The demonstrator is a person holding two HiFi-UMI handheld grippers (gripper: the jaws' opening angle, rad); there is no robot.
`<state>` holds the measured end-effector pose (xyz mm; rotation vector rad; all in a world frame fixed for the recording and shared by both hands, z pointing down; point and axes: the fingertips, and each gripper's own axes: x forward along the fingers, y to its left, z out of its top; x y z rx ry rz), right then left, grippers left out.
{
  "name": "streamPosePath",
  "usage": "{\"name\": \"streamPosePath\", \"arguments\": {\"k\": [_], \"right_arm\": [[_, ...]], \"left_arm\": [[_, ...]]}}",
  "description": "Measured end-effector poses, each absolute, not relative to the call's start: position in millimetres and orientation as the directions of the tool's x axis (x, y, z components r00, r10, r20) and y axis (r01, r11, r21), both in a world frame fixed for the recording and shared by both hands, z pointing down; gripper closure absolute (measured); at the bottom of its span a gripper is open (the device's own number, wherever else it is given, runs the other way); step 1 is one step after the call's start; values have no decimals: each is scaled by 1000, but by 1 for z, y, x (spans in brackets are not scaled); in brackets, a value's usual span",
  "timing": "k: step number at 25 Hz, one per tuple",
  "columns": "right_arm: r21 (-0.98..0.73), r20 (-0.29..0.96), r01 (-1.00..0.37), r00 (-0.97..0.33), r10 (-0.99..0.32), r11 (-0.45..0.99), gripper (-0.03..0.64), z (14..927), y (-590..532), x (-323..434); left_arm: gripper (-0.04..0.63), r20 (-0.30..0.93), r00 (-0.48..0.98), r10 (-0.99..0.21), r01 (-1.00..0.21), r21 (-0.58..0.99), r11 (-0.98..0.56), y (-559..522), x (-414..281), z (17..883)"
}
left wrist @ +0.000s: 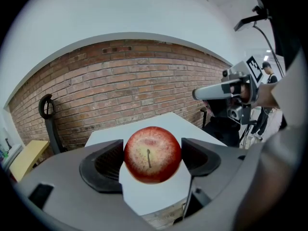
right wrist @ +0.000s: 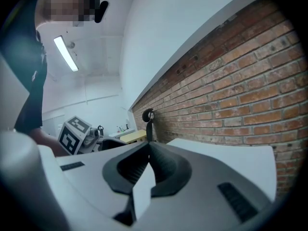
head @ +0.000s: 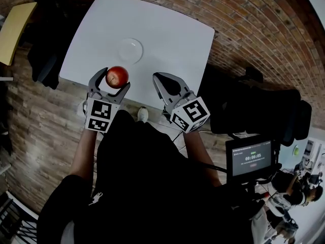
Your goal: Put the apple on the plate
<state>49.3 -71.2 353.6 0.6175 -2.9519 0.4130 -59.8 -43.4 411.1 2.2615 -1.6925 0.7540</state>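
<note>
Carry step in hand. The apple (left wrist: 152,154) is clamped between the jaws of the left gripper (head: 114,80), over the near edge of the table (head: 172,34). The right gripper (head: 159,78) is pinched closed, nothing held. The plate (head: 131,50) lies just ahead of the left gripper, slightly to its right. What is called for next: a short forward reach, lowering, then release.

The left gripper (head: 115,80), left of centre in the head view, grips an apple (left wrist: 152,154) between its jaws. The right gripper (head: 158,78), just right of centre, has its jaws closed together with nothing between them. The left forearm (head: 84,154) and right forearm (head: 197,149) reach up the frame.
</note>
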Motion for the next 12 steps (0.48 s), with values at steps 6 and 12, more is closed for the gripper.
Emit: {"name": "streamPosePath", "arguments": {"k": [6, 12], "right_arm": [[-251, 158, -401, -915, -372, 881, 614, 356, -76, 55], [-261, 173, -408, -912, -373, 875, 612, 360, -77, 49]], "left_arm": [[213, 528, 202, -825, -942, -127, -311, -48, -56, 412], [213, 531, 200, -824, -942, -127, -311, -51, -65, 413]]}}
